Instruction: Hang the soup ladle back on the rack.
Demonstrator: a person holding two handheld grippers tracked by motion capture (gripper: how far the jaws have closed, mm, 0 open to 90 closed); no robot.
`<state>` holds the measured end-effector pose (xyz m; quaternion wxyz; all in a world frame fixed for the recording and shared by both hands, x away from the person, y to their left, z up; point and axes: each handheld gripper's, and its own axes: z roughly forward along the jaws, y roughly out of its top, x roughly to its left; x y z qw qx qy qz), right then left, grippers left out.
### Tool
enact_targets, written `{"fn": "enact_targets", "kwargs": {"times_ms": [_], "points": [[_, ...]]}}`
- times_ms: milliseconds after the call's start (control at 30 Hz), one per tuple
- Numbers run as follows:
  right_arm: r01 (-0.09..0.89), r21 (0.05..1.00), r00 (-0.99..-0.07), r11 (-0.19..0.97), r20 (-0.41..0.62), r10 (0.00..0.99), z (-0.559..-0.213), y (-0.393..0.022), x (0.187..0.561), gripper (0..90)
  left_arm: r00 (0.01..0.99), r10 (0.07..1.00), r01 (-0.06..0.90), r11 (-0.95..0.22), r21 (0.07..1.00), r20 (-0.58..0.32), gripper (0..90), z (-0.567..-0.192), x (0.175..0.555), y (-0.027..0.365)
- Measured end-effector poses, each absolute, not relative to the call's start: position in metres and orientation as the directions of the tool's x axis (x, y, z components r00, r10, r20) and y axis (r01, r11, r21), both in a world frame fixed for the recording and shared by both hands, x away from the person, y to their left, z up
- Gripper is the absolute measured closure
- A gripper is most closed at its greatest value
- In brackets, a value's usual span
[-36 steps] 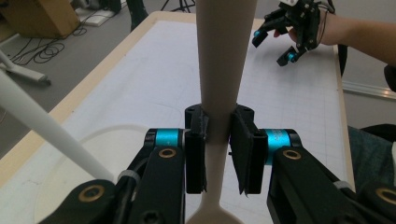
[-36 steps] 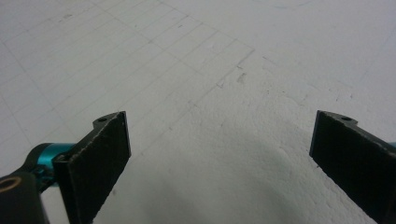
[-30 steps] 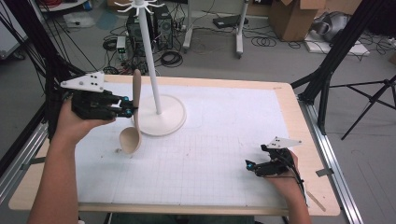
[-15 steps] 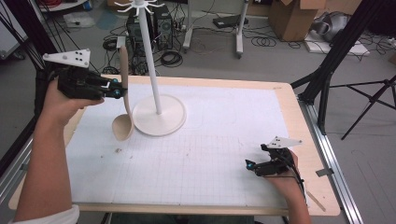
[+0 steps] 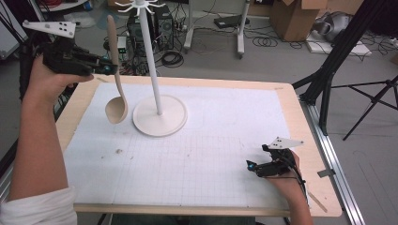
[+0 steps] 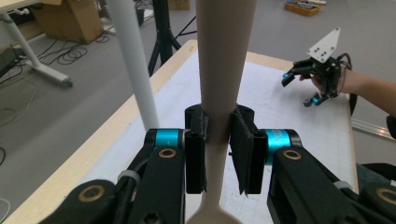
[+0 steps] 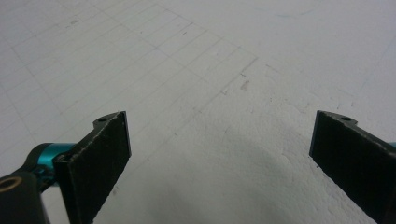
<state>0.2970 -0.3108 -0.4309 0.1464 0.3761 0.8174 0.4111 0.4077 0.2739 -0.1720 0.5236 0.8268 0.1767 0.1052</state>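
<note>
Left gripper (image 5: 109, 69) clamped on handle of beige wooden spoon (image 5: 115, 89), upright, bowl down, left of white pole stand (image 5: 159, 115); above far-left table corner. Right gripper (image 5: 251, 165) wide open, near right, low over white grid mat (image 5: 225, 136).

A lab: cables (image 5: 263, 40) sprawl across the grey floor, cardboard boxes (image 5: 291, 18), black tripod legs (image 5: 356, 89).

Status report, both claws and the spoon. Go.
Left claw shut on spoon, handle up, bowl off the mat. Right claw open, empty, low over mat. Stand pole right beside spoon.
</note>
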Motion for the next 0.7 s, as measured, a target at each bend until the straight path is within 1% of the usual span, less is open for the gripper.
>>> {"fn": "enact_targets", "kwargs": {"times_ms": [367,700], "points": [[0.495,0.779,-0.677,0.384,0.069,0.733,-0.431,-0.310,0.297,4.4,0.894,0.447,0.225,-0.404,0.887,-0.023,75.8,-0.163,0.426,0.273],[0.487,0.781,-0.682,0.391,0.060,0.729,-0.430,-0.309,0.297,4.5,0.893,0.448,0.240,-0.402,0.884,-0.038,75.7,-0.168,0.435,0.268]]}}
